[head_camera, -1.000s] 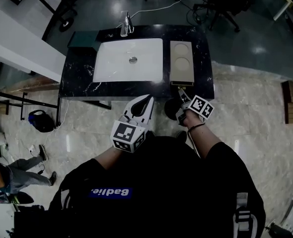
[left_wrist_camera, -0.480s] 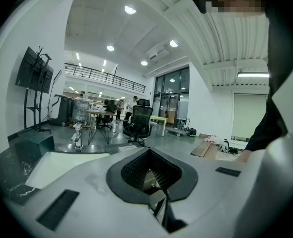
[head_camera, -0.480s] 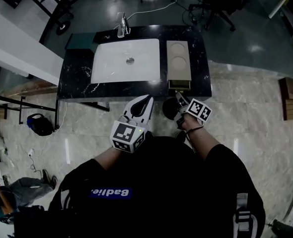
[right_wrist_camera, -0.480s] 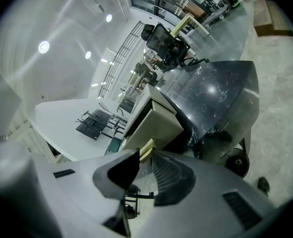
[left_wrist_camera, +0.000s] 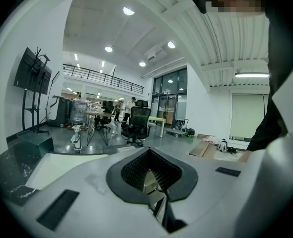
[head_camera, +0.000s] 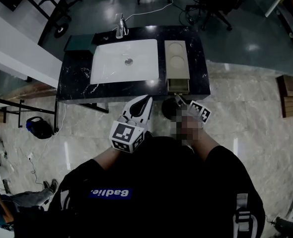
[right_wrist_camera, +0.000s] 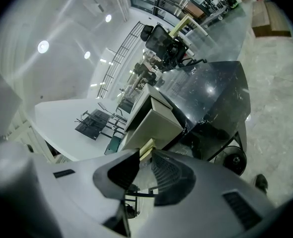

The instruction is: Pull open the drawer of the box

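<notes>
Beige in colour, the box (head_camera: 177,58) sits at the right end of a black marble surface (head_camera: 77,78), just beside a white sink basin (head_camera: 124,61) with a faucet (head_camera: 119,28) at its far edge. The top of the box carries two round recesses. Its drawer (head_camera: 178,85) projects from the near face, partly drawn out, with a dark opening visible from the head view. The right gripper (head_camera: 179,99) is held out over the floor in front of the surface, pointing at the drawer. In the right gripper view, its jaws are clenched on a pale drawer handle (right_wrist_camera: 146,147), which lies between their tips, with the drawer front (right_wrist_camera: 154,128) directly beyond. The left gripper (head_camera: 147,99) hangs in front of the surface edge below the basin, well apart from the box. Its jaws (left_wrist_camera: 147,152) are pressed together at the tips and hold nothing.
</notes>
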`<action>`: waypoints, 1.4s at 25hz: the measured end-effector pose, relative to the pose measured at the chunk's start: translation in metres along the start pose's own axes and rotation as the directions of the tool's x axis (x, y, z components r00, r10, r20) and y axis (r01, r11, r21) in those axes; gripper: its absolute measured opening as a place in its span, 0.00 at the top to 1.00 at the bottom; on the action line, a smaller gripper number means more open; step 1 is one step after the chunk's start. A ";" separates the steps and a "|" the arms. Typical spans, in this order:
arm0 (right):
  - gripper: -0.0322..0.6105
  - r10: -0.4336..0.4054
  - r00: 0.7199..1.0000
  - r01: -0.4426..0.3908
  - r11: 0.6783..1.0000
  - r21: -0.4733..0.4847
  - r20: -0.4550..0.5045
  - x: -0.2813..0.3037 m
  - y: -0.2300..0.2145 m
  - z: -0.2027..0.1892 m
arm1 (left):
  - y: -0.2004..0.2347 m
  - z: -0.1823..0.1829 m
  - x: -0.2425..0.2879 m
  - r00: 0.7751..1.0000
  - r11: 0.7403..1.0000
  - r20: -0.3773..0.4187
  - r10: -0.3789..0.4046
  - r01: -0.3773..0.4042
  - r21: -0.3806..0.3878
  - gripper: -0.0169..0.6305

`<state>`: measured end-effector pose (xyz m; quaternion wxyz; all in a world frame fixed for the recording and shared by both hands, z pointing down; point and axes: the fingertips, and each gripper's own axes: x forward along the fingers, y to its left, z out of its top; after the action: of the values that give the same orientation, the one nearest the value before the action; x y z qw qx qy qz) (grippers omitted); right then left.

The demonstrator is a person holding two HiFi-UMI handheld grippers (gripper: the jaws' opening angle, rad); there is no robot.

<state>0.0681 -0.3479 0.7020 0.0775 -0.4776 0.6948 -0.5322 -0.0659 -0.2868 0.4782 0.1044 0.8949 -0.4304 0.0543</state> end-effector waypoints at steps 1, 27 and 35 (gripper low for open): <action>0.83 -0.001 1.000 0.001 1.000 0.001 0.002 -0.001 0.000 -0.001 | 0.000 0.000 0.000 1.000 1.000 0.000 -0.002 0.002 0.001 0.99; 0.82 -0.132 0.991 0.133 0.991 -0.029 0.020 -0.052 -0.023 -0.058 | -0.014 -0.029 -0.025 0.992 0.990 0.002 -0.129 0.129 -0.054 0.99; 0.82 -0.173 0.976 0.186 0.979 -0.087 0.134 -0.123 -0.012 -0.038 | -0.049 -0.017 -0.037 0.984 0.984 0.037 -0.174 0.175 -0.020 0.99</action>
<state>0.1166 -0.2305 0.6789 0.0490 -0.5743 0.6680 -0.4707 -0.0508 -0.2245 0.4804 0.1114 0.9288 -0.3526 0.0243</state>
